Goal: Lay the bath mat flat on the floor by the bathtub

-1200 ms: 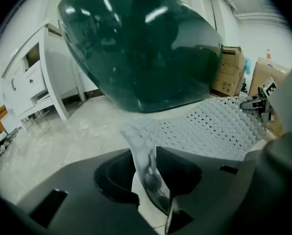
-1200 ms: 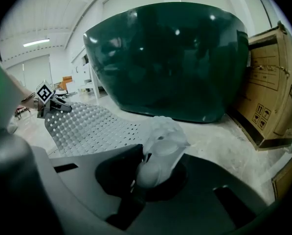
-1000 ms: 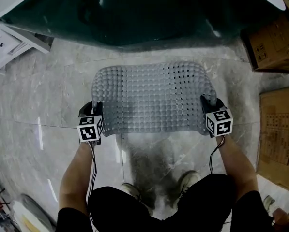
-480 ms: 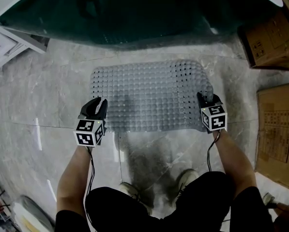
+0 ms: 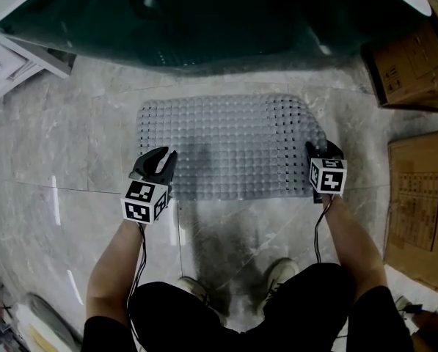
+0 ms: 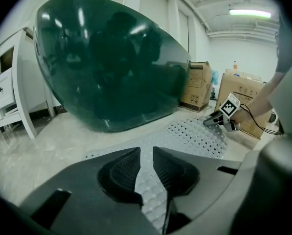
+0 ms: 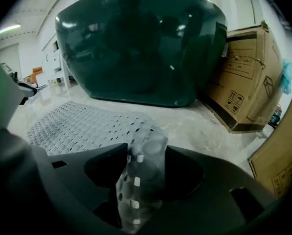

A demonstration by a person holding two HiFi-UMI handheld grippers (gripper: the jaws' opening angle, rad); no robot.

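The grey studded bath mat lies flat on the marble floor in front of the dark green bathtub. My left gripper hovers at the mat's near left corner. Its jaws have just been closing and still stand apart, with nothing between them; in the left gripper view only the mat on the floor shows through the gap. My right gripper is at the near right corner. Its jaws have just been opening and stand wide, with the curled-up mat corner loose between them.
Cardboard boxes stand at the right by the tub's end, and a flat carton lies nearer at the right. A white cabinet is at the far left. The person's feet are just behind the mat.
The mat, held up by both grippers a second ago, now lies flat. The left gripper has let go and drawn back. The right jaws have opened around their corner.
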